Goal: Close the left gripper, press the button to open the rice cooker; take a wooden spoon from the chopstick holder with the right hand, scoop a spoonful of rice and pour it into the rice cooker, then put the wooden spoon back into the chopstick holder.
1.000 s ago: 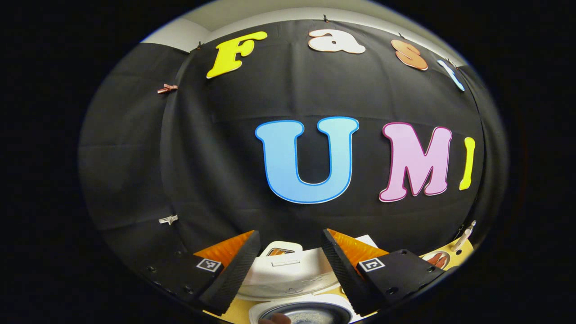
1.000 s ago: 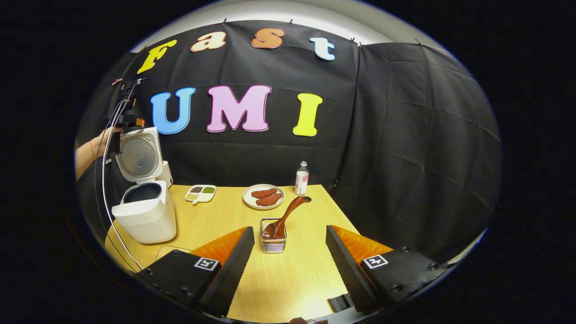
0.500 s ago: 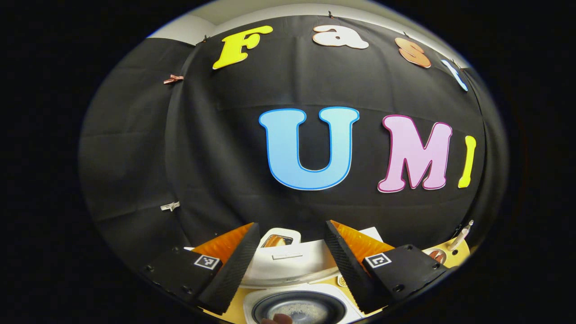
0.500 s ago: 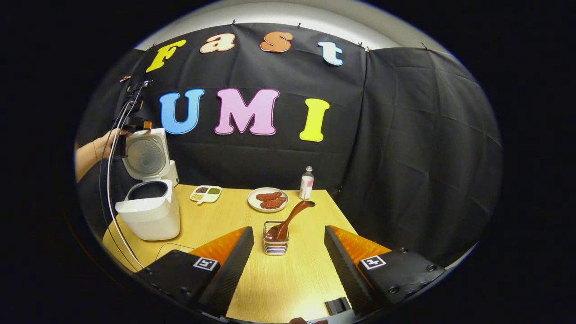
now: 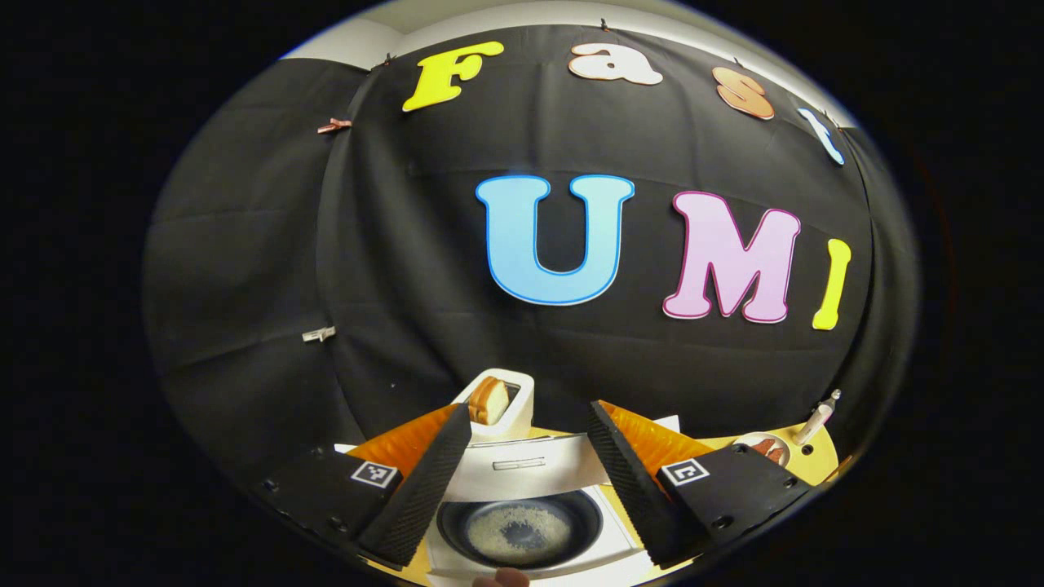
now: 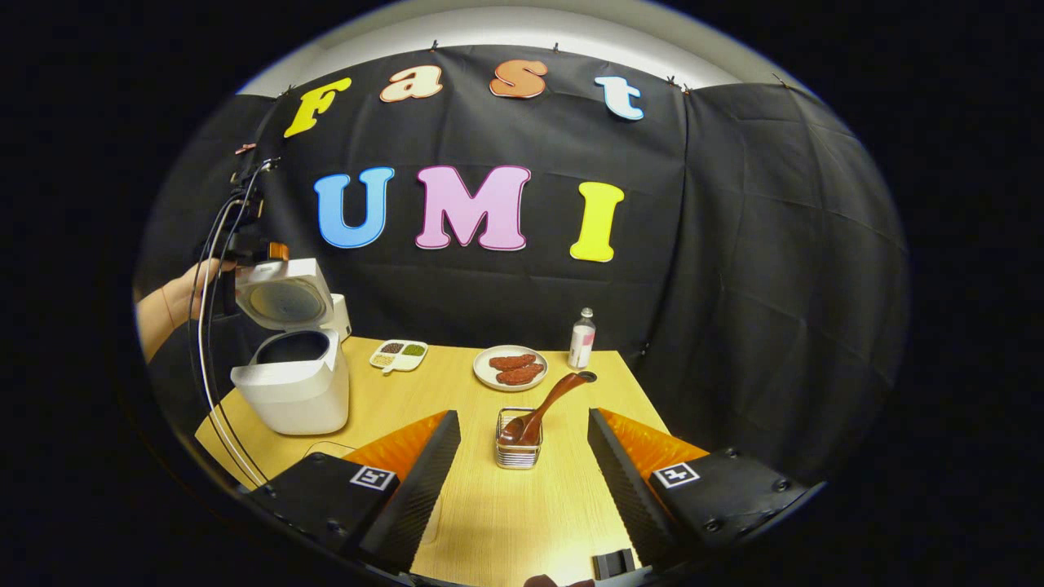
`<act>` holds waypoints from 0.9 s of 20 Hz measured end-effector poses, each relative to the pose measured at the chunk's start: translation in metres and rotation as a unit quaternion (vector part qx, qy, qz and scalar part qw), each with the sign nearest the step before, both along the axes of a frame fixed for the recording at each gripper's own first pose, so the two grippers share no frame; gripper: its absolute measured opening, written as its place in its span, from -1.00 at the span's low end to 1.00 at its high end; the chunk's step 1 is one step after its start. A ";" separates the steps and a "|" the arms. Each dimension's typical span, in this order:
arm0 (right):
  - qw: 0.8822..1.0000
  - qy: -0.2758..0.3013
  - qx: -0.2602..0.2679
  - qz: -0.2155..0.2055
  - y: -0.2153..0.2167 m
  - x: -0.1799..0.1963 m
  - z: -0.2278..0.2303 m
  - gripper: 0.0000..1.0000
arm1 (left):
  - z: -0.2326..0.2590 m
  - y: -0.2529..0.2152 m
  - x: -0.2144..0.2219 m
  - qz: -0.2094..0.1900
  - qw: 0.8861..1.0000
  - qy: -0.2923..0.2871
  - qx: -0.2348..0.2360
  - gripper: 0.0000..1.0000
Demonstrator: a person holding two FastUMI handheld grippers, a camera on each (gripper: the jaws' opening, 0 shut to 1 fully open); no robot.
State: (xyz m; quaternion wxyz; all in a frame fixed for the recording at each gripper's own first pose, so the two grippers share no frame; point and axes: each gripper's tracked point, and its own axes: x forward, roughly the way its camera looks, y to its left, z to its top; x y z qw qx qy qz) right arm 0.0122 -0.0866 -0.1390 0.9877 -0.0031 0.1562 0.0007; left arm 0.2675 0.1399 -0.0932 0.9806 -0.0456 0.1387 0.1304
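Plainly no legible labels, rice cooker [image 6: 294, 383] lid up, bottle [image 6: 581, 337] unreadable

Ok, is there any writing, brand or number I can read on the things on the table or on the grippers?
None can be read.
rice cooker: no print can be made out.
bottle: it has a label, too small to read.
left gripper and right gripper: each finger carries a square black-and-white marker, a pattern, not words.
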 end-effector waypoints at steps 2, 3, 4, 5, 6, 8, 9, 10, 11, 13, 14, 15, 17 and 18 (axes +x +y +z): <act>1.000 -0.005 0.010 0.008 0.004 0.001 0.003 0.96 | -0.012 -0.009 -0.012 0.000 1.000 0.010 -0.006 1.00; 1.000 -0.005 0.012 0.013 0.006 0.001 0.003 0.97 | -0.019 -0.013 -0.019 0.000 1.000 0.016 -0.010 1.00; 1.000 -0.006 0.011 0.018 0.007 -0.001 0.004 0.96 | -0.027 -0.016 -0.025 0.000 1.000 0.021 -0.013 1.00; 1.000 -0.007 0.009 0.022 0.008 -0.004 0.004 0.96 | -0.034 -0.020 -0.030 0.001 1.000 0.028 -0.015 1.00; 1.000 -0.007 0.005 0.026 0.008 -0.005 0.003 0.96 | -0.042 -0.023 -0.035 0.001 0.999 0.035 -0.017 1.00; 0.999 -0.007 -0.004 0.032 0.006 -0.012 0.000 0.96 | -0.055 -0.029 -0.044 0.003 0.999 0.047 -0.020 1.00; 0.999 -0.003 -0.005 0.034 0.005 -0.014 -0.003 0.97 | -0.061 -0.033 -0.047 0.002 0.998 0.052 -0.018 1.00; 0.999 0.002 -0.003 0.037 0.004 -0.017 -0.005 0.96 | -0.067 -0.035 -0.050 0.002 0.998 0.056 -0.016 1.00; 0.999 0.004 -0.003 0.038 0.002 -0.020 -0.006 0.96 | -0.072 -0.035 -0.053 0.004 0.998 0.062 -0.017 1.00; 0.999 0.006 -0.004 0.039 -0.002 -0.022 -0.007 0.97 | -0.084 -0.038 -0.058 0.007 0.997 0.075 -0.021 1.00; 0.999 0.006 -0.005 0.038 -0.003 -0.023 -0.007 0.97 | -0.090 -0.039 -0.060 0.008 0.996 0.082 -0.022 1.00; 0.999 0.007 -0.004 0.038 -0.005 -0.024 -0.008 0.97 | -0.094 -0.039 -0.061 0.010 0.996 0.088 -0.021 1.00; 0.999 0.009 -0.001 0.037 -0.006 -0.024 -0.011 0.96 | -0.103 -0.042 -0.064 0.013 0.995 0.101 -0.020 1.00; 0.999 0.011 0.001 0.037 -0.006 -0.025 -0.011 0.96 | -0.108 -0.042 -0.064 0.015 0.994 0.106 -0.022 1.00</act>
